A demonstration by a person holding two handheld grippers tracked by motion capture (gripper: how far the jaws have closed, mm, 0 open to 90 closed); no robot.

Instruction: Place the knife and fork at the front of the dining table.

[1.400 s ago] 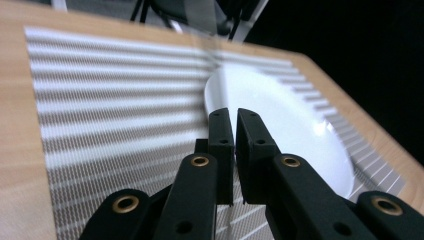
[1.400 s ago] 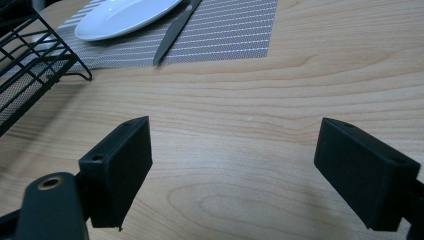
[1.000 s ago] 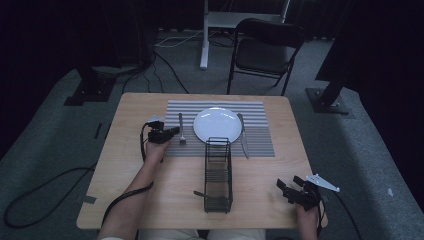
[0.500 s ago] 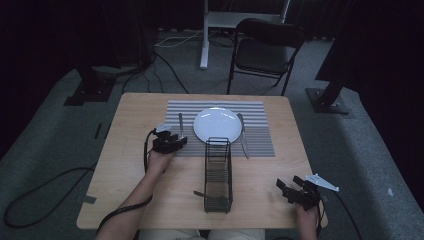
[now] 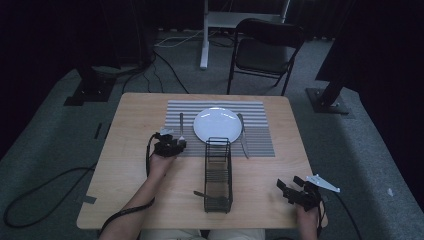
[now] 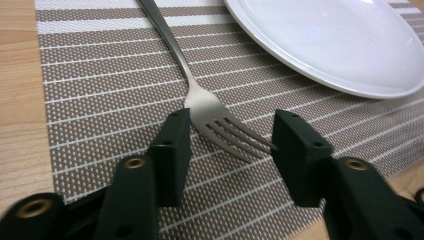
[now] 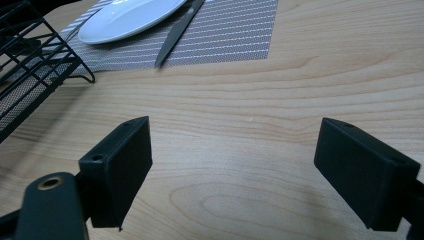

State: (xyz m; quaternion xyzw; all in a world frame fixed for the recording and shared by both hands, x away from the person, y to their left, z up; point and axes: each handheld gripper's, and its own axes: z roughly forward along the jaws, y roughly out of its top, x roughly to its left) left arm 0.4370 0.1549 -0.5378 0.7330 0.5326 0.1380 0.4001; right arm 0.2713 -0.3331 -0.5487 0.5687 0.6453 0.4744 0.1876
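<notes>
A silver fork (image 6: 200, 100) lies on the striped placemat (image 6: 100, 75), left of the white plate (image 6: 330, 45). My left gripper (image 6: 232, 134) is open and low over the mat, its jaws standing either side of the fork's tines without closing on them. From above, the left gripper (image 5: 170, 145) sits at the near end of the fork (image 5: 181, 125). My right gripper (image 7: 235, 150) is wide open over bare wood, with nothing between its jaws. It rests near the table's front right corner (image 5: 297, 192).
A knife (image 5: 242, 135) lies on the placemat (image 5: 255, 112) right of the plate (image 5: 217, 125). A black wire rack (image 5: 218, 172) stands in the table's middle, with a utensil (image 5: 206, 195) poking out at its near end. A folding chair (image 5: 265, 50) stands beyond the table.
My left gripper has moved right and a little nearer the person, ending with its jaws around the fork's tines. The right gripper has stayed put.
</notes>
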